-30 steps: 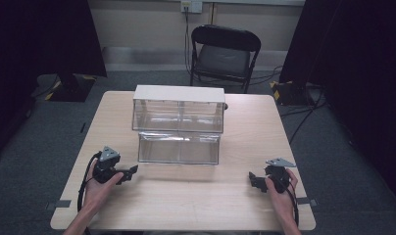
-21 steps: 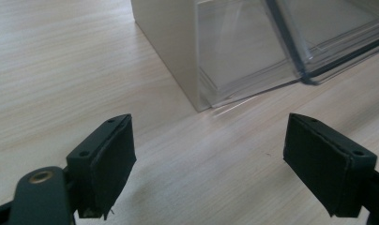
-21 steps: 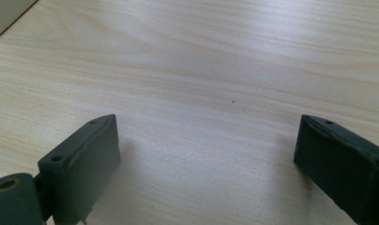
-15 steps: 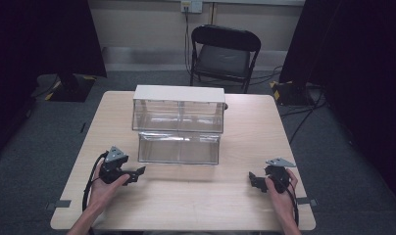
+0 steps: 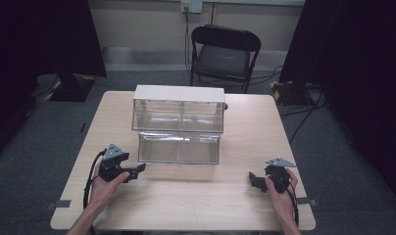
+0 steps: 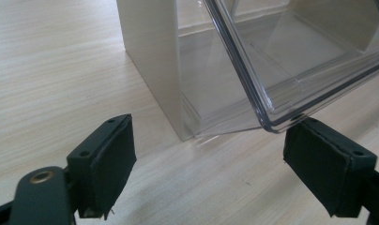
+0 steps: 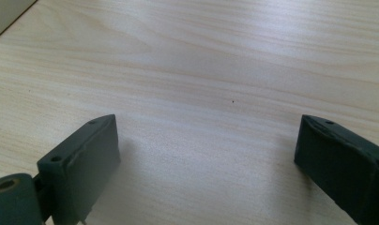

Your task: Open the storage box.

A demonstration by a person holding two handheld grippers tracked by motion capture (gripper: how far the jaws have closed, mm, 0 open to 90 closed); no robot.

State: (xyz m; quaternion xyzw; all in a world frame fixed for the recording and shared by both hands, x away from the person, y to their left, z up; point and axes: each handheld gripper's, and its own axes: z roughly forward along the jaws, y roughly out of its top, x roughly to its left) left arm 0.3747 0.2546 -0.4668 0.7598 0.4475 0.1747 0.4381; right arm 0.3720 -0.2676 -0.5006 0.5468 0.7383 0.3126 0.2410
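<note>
Pale wood desk [image 5: 196,200]. Both grippers' fingers wide open, empty; left gripper [image 5: 137,171] near clear drawer [image 5: 179,147], might knock it.

Black folding chair [image 5: 226,55] behind table [image 5: 255,122]

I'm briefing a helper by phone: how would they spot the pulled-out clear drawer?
On the wooden table stands a white-topped cabinet. Its lower clear drawer juts out toward the person, near the left gripper. The upper compartments sit flush under the top.
</note>
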